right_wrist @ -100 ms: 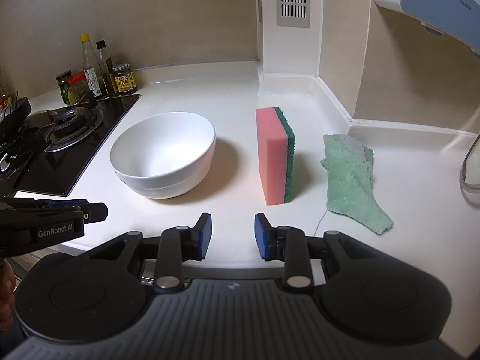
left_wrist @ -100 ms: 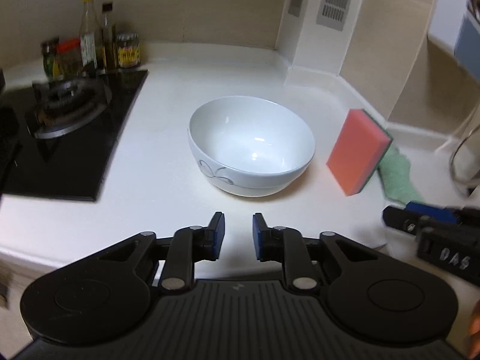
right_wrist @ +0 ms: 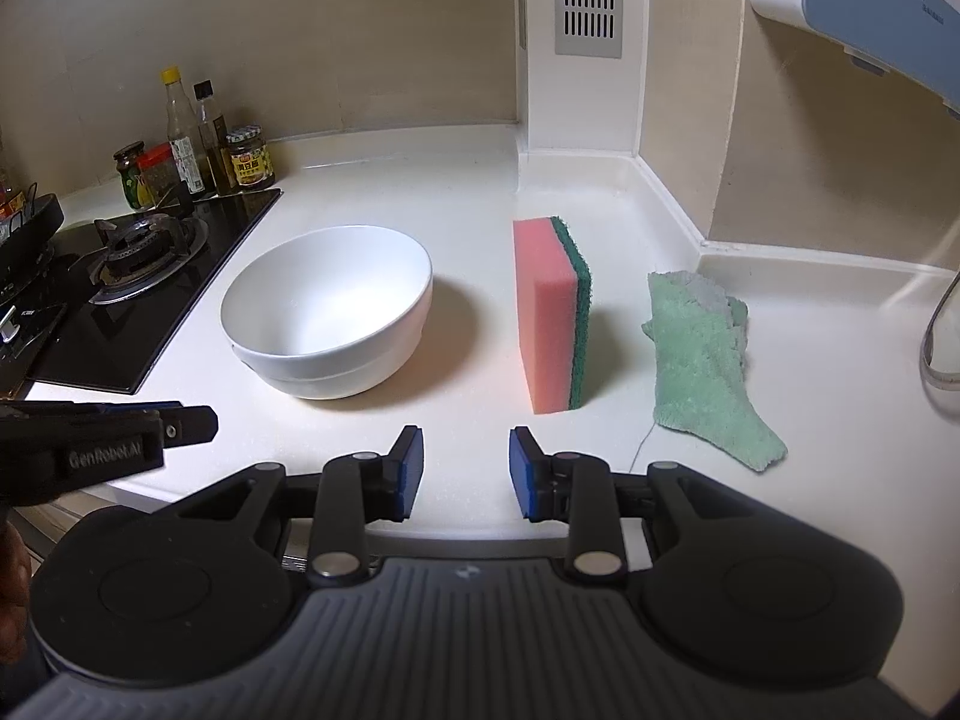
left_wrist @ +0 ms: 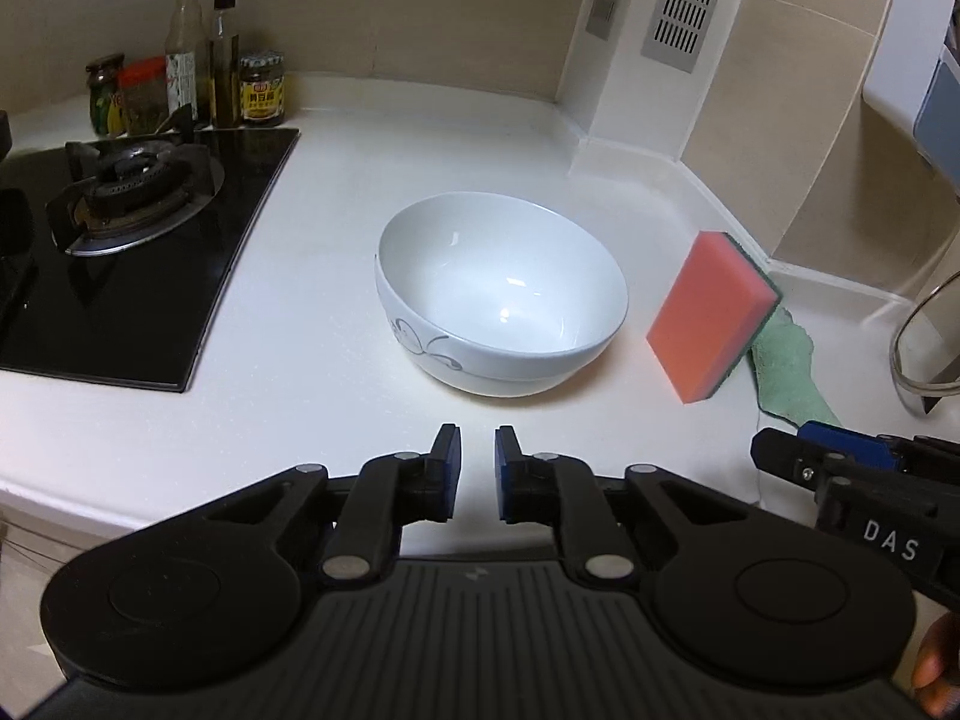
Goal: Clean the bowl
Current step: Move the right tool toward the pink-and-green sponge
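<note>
- Nothing has visibly shifted: the bowl sits mid-frame on the table, with the sponge standing at its right.
- The left gripper is slightly apart and the right gripper wider; both are empty.

Since a moment ago, the right gripper has its fingers wider apart; nothing sits between them, and the sponge stands ahead.

- "DAS" stands in white letters on the right gripper, seen from the left wrist view.
- "GenRobot.AI" stands on the side of the left gripper.
- The jar labels are too small to read.
</note>
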Demonstrator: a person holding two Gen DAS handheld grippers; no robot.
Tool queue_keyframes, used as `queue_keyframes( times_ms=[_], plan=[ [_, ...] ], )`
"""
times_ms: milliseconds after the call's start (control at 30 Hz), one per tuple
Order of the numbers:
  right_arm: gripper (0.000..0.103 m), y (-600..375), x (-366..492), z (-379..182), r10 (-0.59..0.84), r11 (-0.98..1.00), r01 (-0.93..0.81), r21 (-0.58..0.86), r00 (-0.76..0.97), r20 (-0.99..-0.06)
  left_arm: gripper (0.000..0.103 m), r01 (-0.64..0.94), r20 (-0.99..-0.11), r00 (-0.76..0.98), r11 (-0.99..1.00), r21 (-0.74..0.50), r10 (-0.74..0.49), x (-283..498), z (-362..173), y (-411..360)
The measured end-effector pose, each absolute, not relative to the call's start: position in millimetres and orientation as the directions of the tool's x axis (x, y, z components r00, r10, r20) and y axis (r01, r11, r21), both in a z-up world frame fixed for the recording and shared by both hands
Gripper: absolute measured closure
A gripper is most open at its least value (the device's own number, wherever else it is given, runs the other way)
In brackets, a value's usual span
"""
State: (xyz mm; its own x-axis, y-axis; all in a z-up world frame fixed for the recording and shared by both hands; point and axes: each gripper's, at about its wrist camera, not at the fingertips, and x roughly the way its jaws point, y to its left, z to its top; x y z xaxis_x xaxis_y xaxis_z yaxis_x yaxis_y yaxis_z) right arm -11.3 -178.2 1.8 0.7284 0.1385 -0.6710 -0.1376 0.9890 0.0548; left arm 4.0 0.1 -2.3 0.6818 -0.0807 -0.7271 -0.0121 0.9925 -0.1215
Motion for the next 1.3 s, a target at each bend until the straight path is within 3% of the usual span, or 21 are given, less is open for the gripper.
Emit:
queue_keyframes(
  times_ms=[467,1300],
  plan=[
    [0.076,-175,-8,4,0.138,0.989,-0.141,0.051,0.727,-0.672,0.090,-0.059,-0.777,0.630,0.996,-0.070,-0.018,21,-12,0],
    [0.076,-182,16,0,0.131,0.991,-0.123,0.061,0.706,-0.696,0.090,-0.033,-0.787,0.616,0.998,-0.052,-0.020,25,-21,5]
  ],
)
